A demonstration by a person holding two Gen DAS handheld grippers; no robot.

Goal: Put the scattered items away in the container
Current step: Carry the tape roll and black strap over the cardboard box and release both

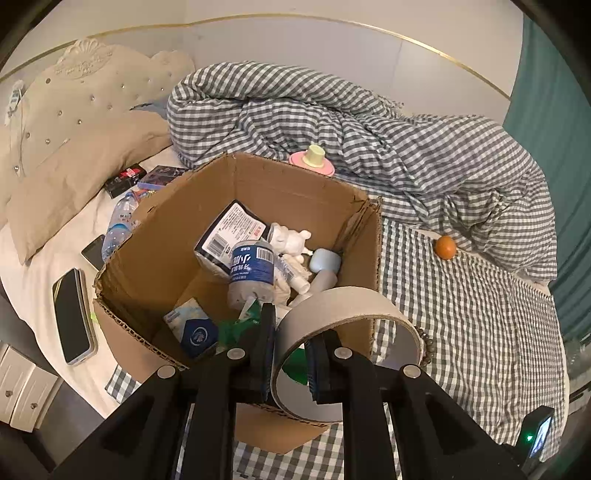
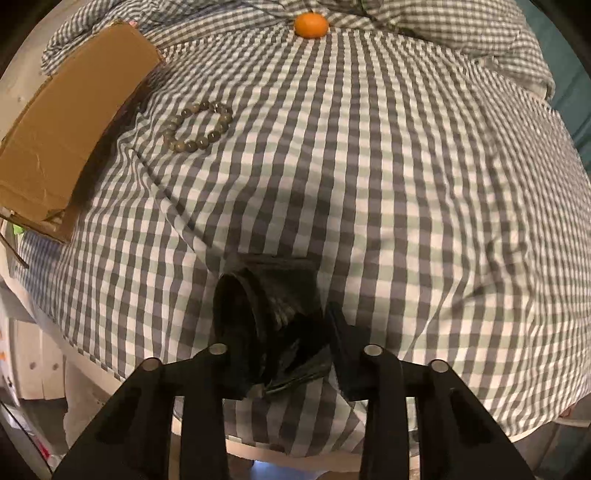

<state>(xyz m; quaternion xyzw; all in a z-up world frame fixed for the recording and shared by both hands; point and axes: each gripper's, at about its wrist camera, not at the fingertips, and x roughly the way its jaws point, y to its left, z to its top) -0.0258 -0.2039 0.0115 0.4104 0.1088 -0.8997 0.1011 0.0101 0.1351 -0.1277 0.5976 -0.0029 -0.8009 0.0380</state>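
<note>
My left gripper (image 1: 290,325) is shut on a wide tape roll (image 1: 347,306) and holds it above the near right corner of the open cardboard box (image 1: 147,254). The box holds a bottle, a white figurine, packets and other items. In the right wrist view my right gripper (image 2: 291,325) is closed around a rolled dark sock (image 2: 273,291) lying on the checked sheet. A bead bracelet (image 2: 199,125) lies beside the box (image 2: 66,122), and an orange (image 2: 311,24) lies further off; the orange also shows in the left wrist view (image 1: 445,247).
A phone (image 1: 72,314), a water bottle (image 1: 120,221), small dark boxes (image 1: 125,179) and a pink and yellow toy (image 1: 312,160) lie around the box. A bunched checked duvet (image 1: 369,122) and a pillow (image 1: 74,177) lie behind. The bed edge is near in the right wrist view.
</note>
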